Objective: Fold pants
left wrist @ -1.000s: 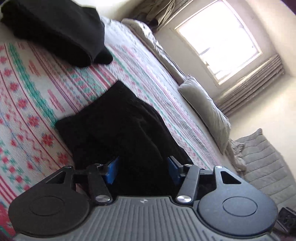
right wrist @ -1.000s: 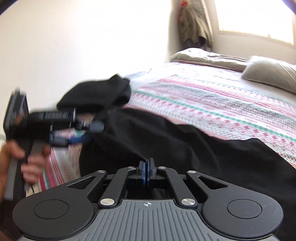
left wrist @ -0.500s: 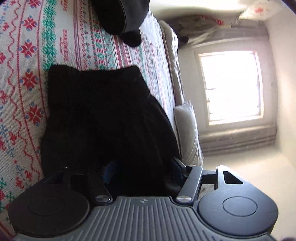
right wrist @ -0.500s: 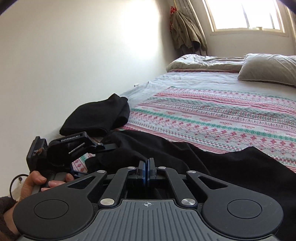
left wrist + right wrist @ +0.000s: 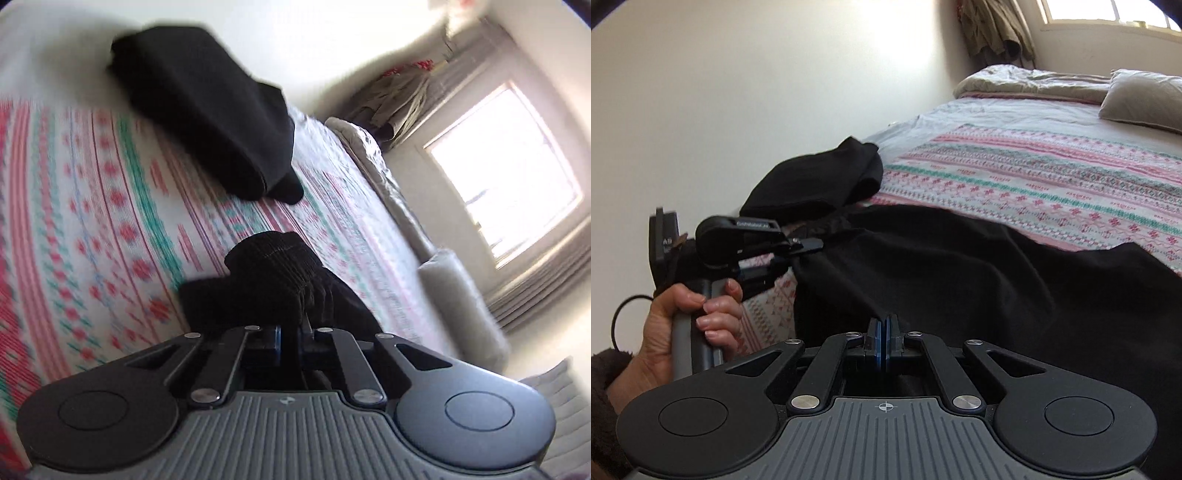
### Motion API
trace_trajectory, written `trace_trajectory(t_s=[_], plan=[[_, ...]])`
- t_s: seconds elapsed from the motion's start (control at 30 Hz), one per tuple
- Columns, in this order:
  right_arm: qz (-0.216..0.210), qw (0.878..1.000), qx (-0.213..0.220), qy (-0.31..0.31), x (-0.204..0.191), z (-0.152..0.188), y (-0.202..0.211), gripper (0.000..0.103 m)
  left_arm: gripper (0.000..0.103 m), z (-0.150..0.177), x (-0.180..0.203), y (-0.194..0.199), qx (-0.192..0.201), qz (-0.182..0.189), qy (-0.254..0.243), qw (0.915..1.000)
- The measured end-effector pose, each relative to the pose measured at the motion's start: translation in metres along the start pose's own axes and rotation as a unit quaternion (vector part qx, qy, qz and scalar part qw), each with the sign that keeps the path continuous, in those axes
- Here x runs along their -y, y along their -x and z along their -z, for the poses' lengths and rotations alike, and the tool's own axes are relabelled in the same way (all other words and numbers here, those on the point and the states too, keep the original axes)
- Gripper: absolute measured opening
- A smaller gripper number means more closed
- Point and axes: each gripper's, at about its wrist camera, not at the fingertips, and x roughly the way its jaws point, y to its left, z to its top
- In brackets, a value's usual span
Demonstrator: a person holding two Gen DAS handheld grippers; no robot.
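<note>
Black pants point(image 5: 960, 280) lie spread across a patterned bedspread point(image 5: 1034, 177). My left gripper point(image 5: 290, 332) is shut on the ribbed waistband of the pants point(image 5: 280, 273), which bunches up in front of the jaws. In the right wrist view the left gripper point(image 5: 798, 247) shows at the left, pinching the pants' corner and lifting it a little. My right gripper point(image 5: 885, 332) is shut on the near edge of the pants, with black cloth under and around its blue pads.
A folded black garment point(image 5: 207, 110) lies on the bed near the wall, also seen in the right wrist view point(image 5: 820, 181). Grey pillows point(image 5: 1145, 96) and a rumpled blanket point(image 5: 1027, 79) lie at the bed's head below a window point(image 5: 506, 166).
My left gripper has gone from open around the waistband to shut on it and has raised it, bunching the cloth. My right gripper stays shut on the pants' edge.
</note>
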Motion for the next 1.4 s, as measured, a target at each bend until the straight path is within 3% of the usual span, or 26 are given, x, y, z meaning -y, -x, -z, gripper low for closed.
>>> trace_trajectory(t_s=[0.13, 0.2, 0.23, 0.33, 0.37, 0.4, 0.47, 0.6, 0.73, 0.83, 1.03, 1.13, 1.2, 1.23, 1.3, 1.4], plan=[[-0.013, 0.999, -0.041, 0.025, -0.017, 0.014, -0.015, 0.000, 0.018, 0.008, 0.013, 0.006, -0.001, -0.082, -0.094, 0.9921], [-0.011, 0.997, -0.065, 0.037, -0.021, 0.022, -0.025, 0.004, 0.037, 0.020, 0.015, -0.003, -0.035, -0.144, -0.152, 0.9773], [-0.010, 0.996, -0.078, 0.039, -0.022, 0.024, -0.029, 0.008, 0.042, 0.026, 0.014, -0.005, -0.045, -0.162, -0.176, 0.9700], [-0.002, 0.995, -0.098, 0.035, -0.017, 0.023, -0.026, 0.017, 0.062, 0.028, 0.018, 0.008, -0.008, -0.178, -0.223, 0.9586], [-0.001, 0.995, -0.090, 0.031, -0.012, 0.020, -0.018, 0.024, 0.072, 0.028, 0.021, 0.014, 0.011, -0.185, -0.239, 0.9532], [0.003, 0.997, -0.078, 0.024, -0.005, 0.014, -0.009, 0.035, 0.075, 0.026, 0.025, 0.018, 0.027, -0.189, -0.252, 0.9487], [0.023, 0.998, -0.051, 0.008, 0.014, 0.002, 0.010, 0.048, 0.076, 0.021, 0.034, 0.021, 0.041, -0.186, -0.265, 0.9454], [0.093, 0.995, -0.013, -0.023, 0.066, -0.027, 0.036, 0.048, 0.083, 0.018, 0.072, 0.009, 0.038, -0.137, -0.303, 0.9423], [0.148, 0.988, -0.007, -0.029, 0.114, -0.050, 0.044, 0.049, 0.084, 0.010, 0.106, -0.017, -0.011, -0.079, -0.319, 0.9444], [0.168, 0.986, -0.018, -0.015, 0.142, -0.059, 0.036, 0.048, 0.084, 0.015, 0.130, -0.045, -0.037, -0.036, -0.343, 0.9378], [0.158, 0.987, -0.022, -0.034, 0.190, -0.063, 0.013, 0.048, 0.083, 0.040, 0.138, -0.099, -0.028, 0.046, -0.395, 0.9173], [0.142, 0.988, -0.028, -0.053, 0.207, -0.068, -0.005, 0.048, 0.083, 0.043, 0.134, -0.119, -0.048, 0.066, -0.408, 0.9091], [0.135, 0.988, -0.034, -0.072, 0.218, -0.069, -0.019, 0.048, 0.083, 0.043, 0.129, -0.131, -0.057, 0.058, -0.407, 0.9097], [0.131, 0.987, -0.036, -0.085, 0.223, -0.067, -0.024, 0.046, 0.083, 0.044, 0.125, -0.138, -0.063, 0.045, -0.403, 0.9120], [0.116, 0.987, -0.042, -0.101, 0.229, -0.063, -0.031, 0.008, 0.082, 0.046, 0.117, -0.150, -0.070, 0.009, -0.399, 0.9142], [0.127, 0.987, -0.038, -0.090, 0.228, -0.052, -0.021, 0.000, 0.082, 0.046, 0.109, -0.155, -0.056, -0.028, -0.402, 0.9136]])
